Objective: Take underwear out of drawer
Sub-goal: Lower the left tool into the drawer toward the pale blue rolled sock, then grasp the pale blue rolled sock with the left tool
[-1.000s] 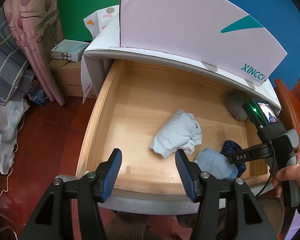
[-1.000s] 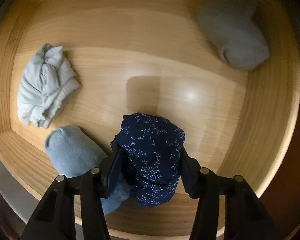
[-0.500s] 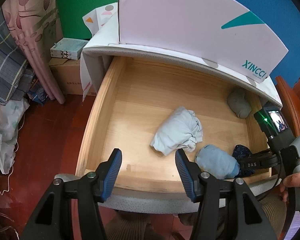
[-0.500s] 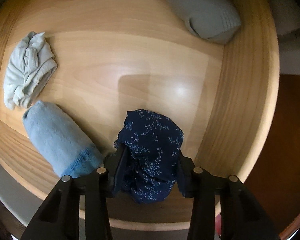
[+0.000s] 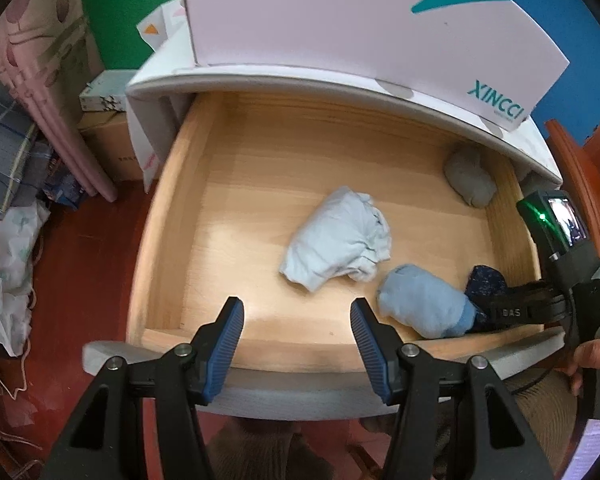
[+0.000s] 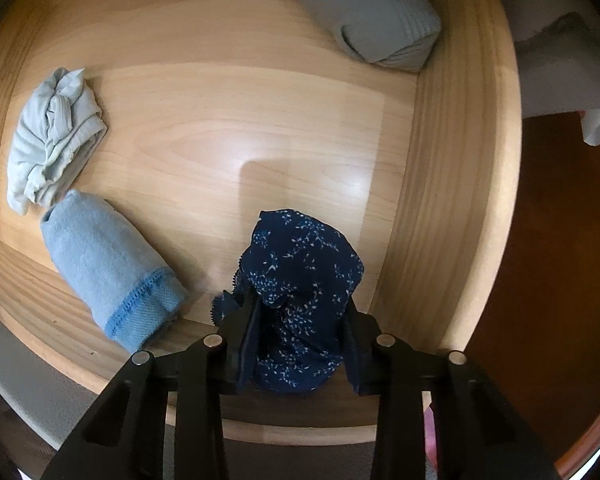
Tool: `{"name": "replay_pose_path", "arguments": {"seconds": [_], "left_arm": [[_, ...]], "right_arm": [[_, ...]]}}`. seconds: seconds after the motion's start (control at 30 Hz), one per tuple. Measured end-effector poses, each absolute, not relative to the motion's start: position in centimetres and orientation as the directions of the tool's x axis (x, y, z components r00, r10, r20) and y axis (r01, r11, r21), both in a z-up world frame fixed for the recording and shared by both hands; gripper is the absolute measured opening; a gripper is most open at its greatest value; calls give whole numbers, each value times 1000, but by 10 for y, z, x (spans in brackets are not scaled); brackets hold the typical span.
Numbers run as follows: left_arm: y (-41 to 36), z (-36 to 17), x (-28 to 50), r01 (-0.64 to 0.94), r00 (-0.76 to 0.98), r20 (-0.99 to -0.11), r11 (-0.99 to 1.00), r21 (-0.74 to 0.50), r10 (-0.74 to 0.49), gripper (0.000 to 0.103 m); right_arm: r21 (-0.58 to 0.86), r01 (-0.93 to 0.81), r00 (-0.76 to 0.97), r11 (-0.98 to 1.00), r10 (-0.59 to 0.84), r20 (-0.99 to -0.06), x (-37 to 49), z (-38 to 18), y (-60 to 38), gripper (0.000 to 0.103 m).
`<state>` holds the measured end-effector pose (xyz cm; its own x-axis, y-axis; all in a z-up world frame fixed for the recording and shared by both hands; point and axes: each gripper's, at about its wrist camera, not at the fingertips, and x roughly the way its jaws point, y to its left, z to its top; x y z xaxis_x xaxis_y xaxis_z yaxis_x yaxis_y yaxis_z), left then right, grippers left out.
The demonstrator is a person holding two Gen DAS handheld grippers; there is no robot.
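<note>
A pale wooden drawer (image 6: 452, 184) is shown pulled open. The underwear (image 6: 300, 292), a dark navy bundle printed with small white sprigs, is seen in the drawer's front right corner, just beside a rolled light-blue cloth (image 6: 108, 268). It is gripped between the closing jaws of the right gripper (image 6: 300, 344), whose pads are pressed into its sides. The left gripper (image 5: 296, 344) is held half open and empty above the drawer's front edge, well apart from the underwear (image 5: 486, 286)
</note>
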<state>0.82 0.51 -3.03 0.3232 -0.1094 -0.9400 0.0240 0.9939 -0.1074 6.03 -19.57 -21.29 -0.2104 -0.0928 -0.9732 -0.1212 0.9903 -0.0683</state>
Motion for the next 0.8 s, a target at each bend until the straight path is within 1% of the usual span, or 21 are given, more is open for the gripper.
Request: {"name": "replay_pose_path", "arguments": {"seconds": [0.13, 0.27, 0.33, 0.47, 0.5, 0.63, 0.73, 0.8], "left_arm": [[-3, -38, 15, 5, 264, -953, 988, -153, -149, 57], [-18, -40, 20, 5, 255, -958, 991, -135, -132, 57], [-26, -41, 26, 1, 238, -960, 989, -151, -146, 57], [-41, -49, 36, -52, 172, -958, 969, -243, -231, 57], [-45, -50, 38, -62, 164, -957, 965, -253, -240, 57], [-58, -61, 44, -126, 124, -954, 950, -286, -271, 57], [-61, -72, 47, -201, 88, -943, 922, -332, -321, 57], [-62, -77, 50, -239, 77, -940, 909, -340, -332, 57]], "right_arm": [[-64, -117, -200, 991, -87, -976, 58, -207, -205, 28], [-53, -119, -190, 991, -75, -979, 57, -204, -211, 26], [-45, -115, -186, 992, -66, -980, 62, -203, -217, 25], [-39, -109, -183, 993, -59, -981, 62, -202, -217, 24], [-40, -111, -184, 993, -60, -981, 65, -193, -229, 24], [-40, -111, -184, 993, -60, -981, 67, -193, -227, 24], [-39, -119, -183, 992, -60, -981, 68, -191, -228, 24], [-35, -125, -180, 992, -57, -982, 68, -190, -228, 24]]}}
